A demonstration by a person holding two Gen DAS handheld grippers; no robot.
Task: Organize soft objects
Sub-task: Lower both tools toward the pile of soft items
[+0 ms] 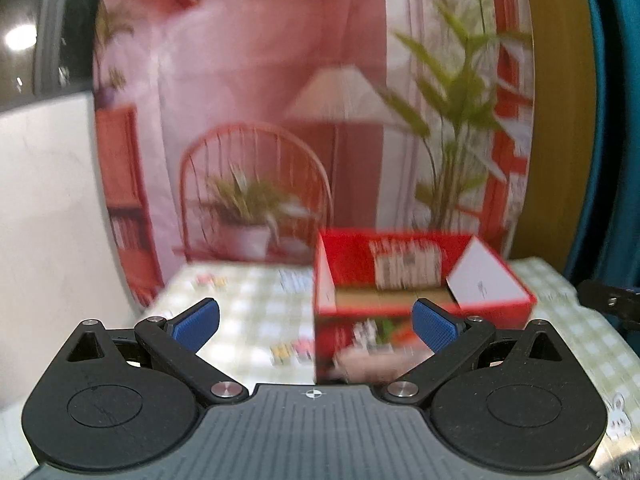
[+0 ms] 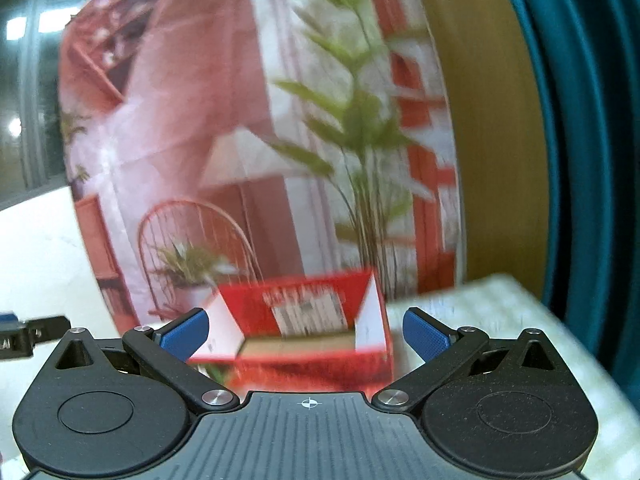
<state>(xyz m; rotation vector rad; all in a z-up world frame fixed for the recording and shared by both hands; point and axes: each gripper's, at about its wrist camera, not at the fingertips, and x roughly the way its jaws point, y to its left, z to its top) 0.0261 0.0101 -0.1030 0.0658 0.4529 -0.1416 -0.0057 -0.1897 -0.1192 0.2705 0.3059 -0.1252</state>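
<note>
A red open-topped box (image 1: 420, 312) stands on the checked tablecloth (image 1: 248, 312), just ahead and right of my left gripper (image 1: 316, 326). Its flaps are up and a brown floor shows inside. A blurred pinkish soft thing (image 1: 372, 362) lies at the box's front, close to the left gripper. My left gripper is open and empty. My right gripper (image 2: 306, 336) is open and empty, facing the same red box (image 2: 308, 344) from close by. Both views are motion-blurred.
A printed backdrop (image 1: 280, 100) of a red room with chair, lamp and plants hangs behind the table. A yellow and teal curtain (image 2: 560, 120) is at the right. Small colourful pieces (image 1: 290, 352) lie on the cloth. The other gripper's tip (image 1: 608, 300) shows at the right edge.
</note>
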